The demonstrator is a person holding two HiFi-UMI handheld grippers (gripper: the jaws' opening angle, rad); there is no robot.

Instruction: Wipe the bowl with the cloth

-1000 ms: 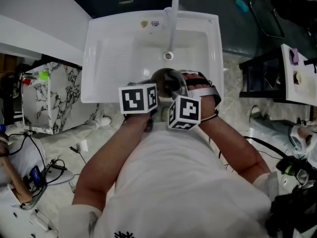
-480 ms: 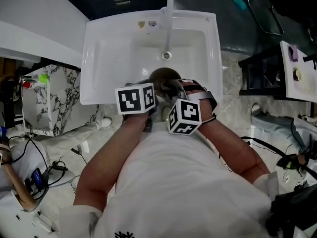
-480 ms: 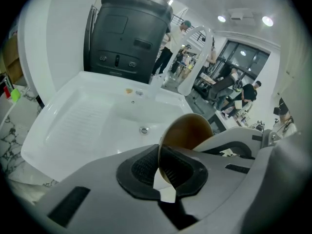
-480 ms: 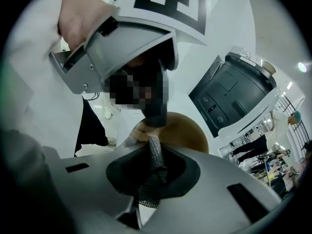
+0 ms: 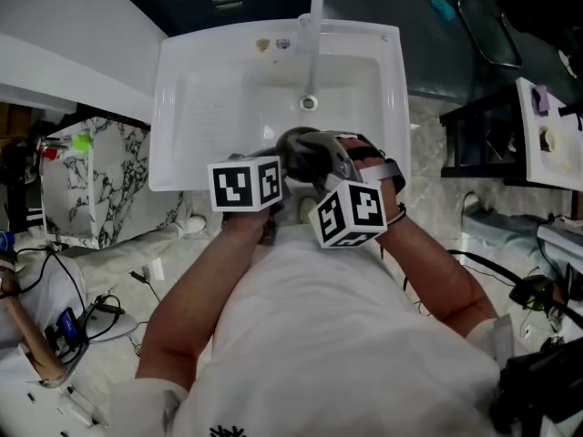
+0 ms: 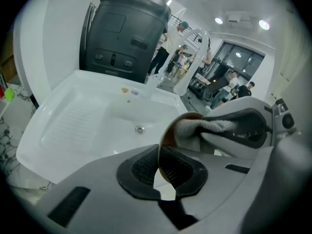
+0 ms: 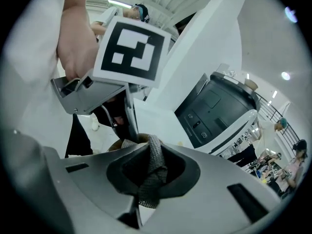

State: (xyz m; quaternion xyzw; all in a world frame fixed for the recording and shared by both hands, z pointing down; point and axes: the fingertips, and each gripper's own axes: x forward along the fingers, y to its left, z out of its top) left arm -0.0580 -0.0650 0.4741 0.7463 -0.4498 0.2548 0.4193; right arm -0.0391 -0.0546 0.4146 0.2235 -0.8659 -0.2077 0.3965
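Over the sink's front edge, a thin metal bowl (image 5: 299, 146) is held on edge between both grippers. My left gripper (image 6: 160, 172) is shut on the bowl's rim (image 6: 162, 140), which runs straight between its pads. A grey knitted cloth (image 6: 197, 129) is pressed into the bowl's hollow by my right gripper (image 6: 243, 130). In the right gripper view, the right gripper (image 7: 148, 179) is shut on the cloth (image 7: 153, 165), with the bowl's edge (image 7: 119, 144) just beyond it. In the head view, the left gripper (image 5: 273, 176) and right gripper (image 5: 321, 167) meet at the bowl.
The white sink (image 5: 182, 107) has a drain (image 5: 310, 103) and a tall faucet (image 5: 317, 7) at the back. A dark appliance (image 6: 126, 33) stands behind the sink. A marbled cabinet (image 5: 100, 180) is at the left, and cables lie on the floor (image 5: 100, 308).
The right gripper has shifted slightly right and turned, dragging the cloth round inside the bowl. The left gripper keeps the bowl in nearly the same place.
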